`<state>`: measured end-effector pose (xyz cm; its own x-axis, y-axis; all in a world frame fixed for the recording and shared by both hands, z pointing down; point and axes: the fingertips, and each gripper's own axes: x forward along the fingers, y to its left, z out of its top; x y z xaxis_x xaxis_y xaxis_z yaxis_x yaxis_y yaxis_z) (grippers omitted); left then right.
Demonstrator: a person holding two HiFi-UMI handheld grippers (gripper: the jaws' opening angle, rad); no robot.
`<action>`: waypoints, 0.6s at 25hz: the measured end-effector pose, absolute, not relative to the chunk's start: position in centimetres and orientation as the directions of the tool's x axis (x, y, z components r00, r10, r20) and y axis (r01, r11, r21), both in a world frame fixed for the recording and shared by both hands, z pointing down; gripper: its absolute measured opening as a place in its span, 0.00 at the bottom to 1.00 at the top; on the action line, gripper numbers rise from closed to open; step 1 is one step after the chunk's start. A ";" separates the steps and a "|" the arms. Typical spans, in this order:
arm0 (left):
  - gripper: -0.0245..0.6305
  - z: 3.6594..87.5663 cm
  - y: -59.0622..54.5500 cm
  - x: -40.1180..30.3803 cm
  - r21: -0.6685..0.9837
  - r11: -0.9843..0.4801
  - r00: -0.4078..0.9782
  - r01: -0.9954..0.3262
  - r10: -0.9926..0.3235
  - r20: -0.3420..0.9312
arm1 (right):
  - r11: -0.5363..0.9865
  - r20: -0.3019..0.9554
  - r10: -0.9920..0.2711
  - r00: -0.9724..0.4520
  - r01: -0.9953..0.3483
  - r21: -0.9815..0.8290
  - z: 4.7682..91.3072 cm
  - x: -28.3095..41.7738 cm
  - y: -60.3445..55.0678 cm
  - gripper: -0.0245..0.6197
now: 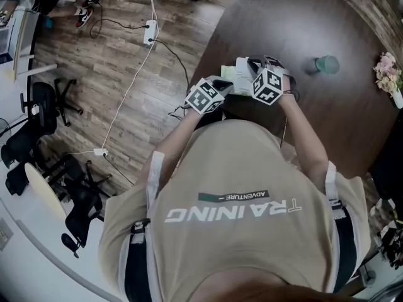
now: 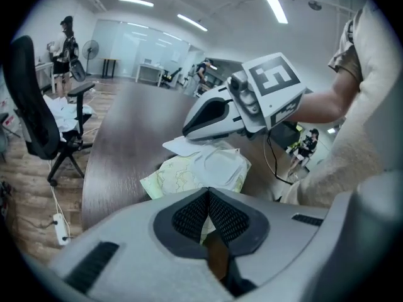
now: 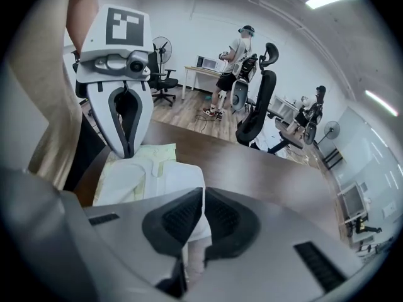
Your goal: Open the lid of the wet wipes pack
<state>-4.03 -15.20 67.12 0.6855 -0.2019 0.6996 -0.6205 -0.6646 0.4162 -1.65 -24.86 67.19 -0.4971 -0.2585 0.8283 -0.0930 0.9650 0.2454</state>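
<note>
The wet wipes pack (image 1: 232, 75), pale green with a white lid (image 3: 165, 180), lies at the near edge of the dark table (image 1: 296, 30). My left gripper (image 2: 208, 195) is shut on the pack's edge, and a strip of the wrapper shows between its pads. In the right gripper view the left gripper's tip (image 3: 128, 151) sits at the pack's far side. My right gripper (image 3: 202, 195) is shut on the white lid's edge, with white material between its pads. Seen from the left gripper view, the right gripper (image 2: 187, 132) comes in over the lid (image 2: 217, 162) from the opposite side.
A teal cup (image 1: 327, 64) stands further out on the table and pink flowers (image 1: 387, 71) are at its right rim. Black office chairs (image 1: 38, 118) and a power strip with cables (image 1: 150, 31) occupy the wooden floor at left. People stand far back in the room.
</note>
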 end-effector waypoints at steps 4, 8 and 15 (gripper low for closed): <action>0.05 66.7 -14.8 -4.7 0.489 -0.574 0.714 -0.657 -0.266 0.647 | 0.947 0.801 -0.312 -0.511 -0.233 0.221 65.0 -0.2 -23.9 0.07; 0.05 66.4 -13.6 -4.9 0.501 -0.571 0.725 -0.651 -0.270 0.634 | 0.923 0.786 -0.376 -0.491 -0.274 0.271 63.9 2.2 -22.0 0.07; 0.05 64.3 -13.2 -6.0 0.489 -0.583 0.737 -0.649 -0.324 0.593 | 0.884 0.756 -0.442 -0.482 -0.378 0.275 61.6 4.3 -19.4 0.07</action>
